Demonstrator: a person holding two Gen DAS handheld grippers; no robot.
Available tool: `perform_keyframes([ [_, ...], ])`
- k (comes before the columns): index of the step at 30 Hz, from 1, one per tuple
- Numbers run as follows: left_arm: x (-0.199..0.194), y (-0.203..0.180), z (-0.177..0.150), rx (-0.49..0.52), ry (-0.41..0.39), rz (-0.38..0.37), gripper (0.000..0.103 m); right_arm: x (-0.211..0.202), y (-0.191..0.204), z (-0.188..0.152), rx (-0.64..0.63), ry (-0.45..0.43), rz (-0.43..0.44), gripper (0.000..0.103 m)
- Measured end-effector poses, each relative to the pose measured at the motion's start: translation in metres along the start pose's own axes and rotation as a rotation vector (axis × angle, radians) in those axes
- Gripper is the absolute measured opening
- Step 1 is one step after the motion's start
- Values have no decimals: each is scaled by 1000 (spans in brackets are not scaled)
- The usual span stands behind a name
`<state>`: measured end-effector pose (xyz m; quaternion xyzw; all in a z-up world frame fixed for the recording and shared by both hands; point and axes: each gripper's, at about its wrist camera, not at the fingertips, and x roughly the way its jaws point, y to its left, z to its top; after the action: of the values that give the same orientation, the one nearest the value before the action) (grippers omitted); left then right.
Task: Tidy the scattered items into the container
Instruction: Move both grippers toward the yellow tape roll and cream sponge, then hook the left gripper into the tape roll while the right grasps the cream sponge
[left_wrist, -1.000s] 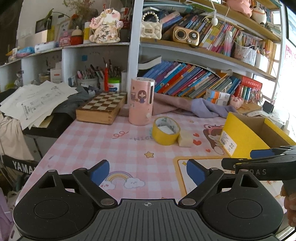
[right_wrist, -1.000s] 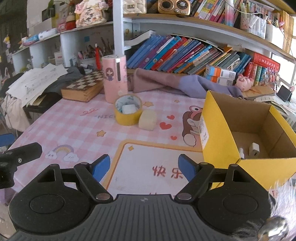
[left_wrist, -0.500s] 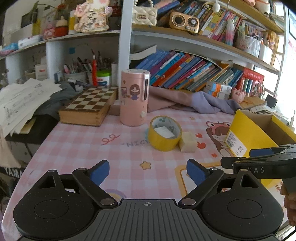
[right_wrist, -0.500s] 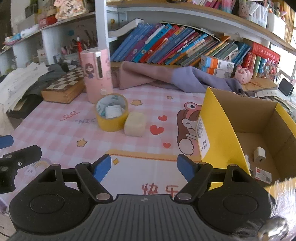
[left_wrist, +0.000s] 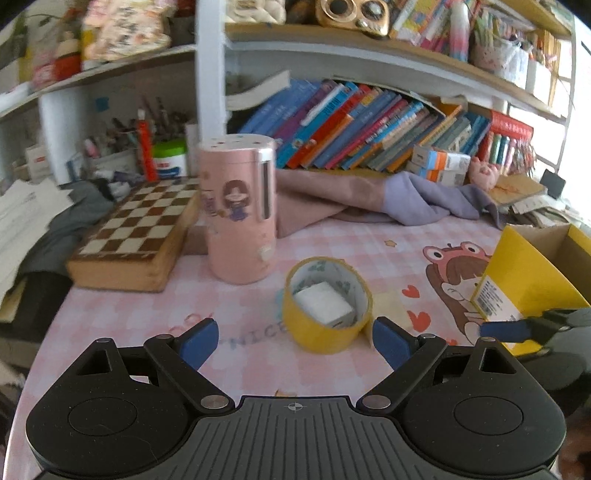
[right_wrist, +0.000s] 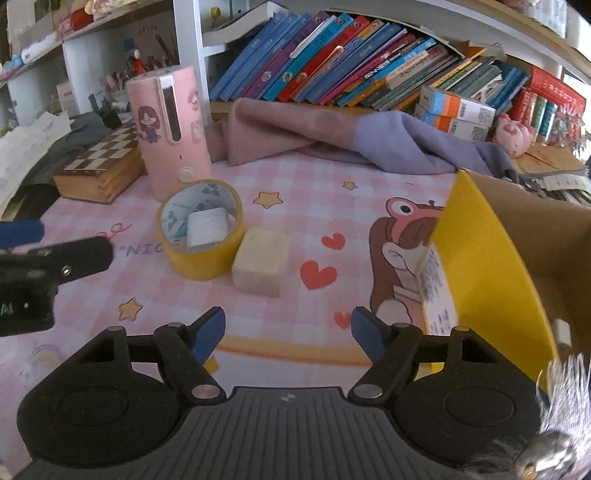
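Left gripper (left_wrist: 295, 341) jaws wide apart, empty | right gripper (right_wrist: 288, 330) jaws apart, empty, just been closing | tape roll (left_wrist: 327, 304) just ahead of left gripper, white block (left_wrist: 323, 304) inside it | soap (right_wrist: 260, 262) ahead of right gripper, touching roll, long axis pointing away | box (right_wrist: 491, 258) to right, nearer right gripper

One tape roll (right_wrist: 201, 230), one white block (right_wrist: 207, 230) inside it, one cream block (right_wrist: 260, 262), one pink canister (right_wrist: 170, 133), one chessboard (right_wrist: 99, 162), one yellow box (right_wrist: 491, 280), two grippers (left_wrist: 295, 343) (right_wrist: 288, 334)
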<state>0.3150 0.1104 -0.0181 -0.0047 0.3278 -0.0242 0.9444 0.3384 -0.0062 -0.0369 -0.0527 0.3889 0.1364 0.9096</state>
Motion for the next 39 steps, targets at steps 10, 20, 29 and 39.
perform_keyframes([
  [10,74,-23,27,109,125,-33,93,36,3,7,-8,-29,14,73],
  [20,116,-36,27,143,199,4,95,52,2,7,-13,-28,3,73],
  [29,97,-15,28,48,176,-24,86,61,14,9,-61,-54,20,70],
  [39,12,26,4,-139,112,-44,86,73,9,14,-23,-67,14,64],
])
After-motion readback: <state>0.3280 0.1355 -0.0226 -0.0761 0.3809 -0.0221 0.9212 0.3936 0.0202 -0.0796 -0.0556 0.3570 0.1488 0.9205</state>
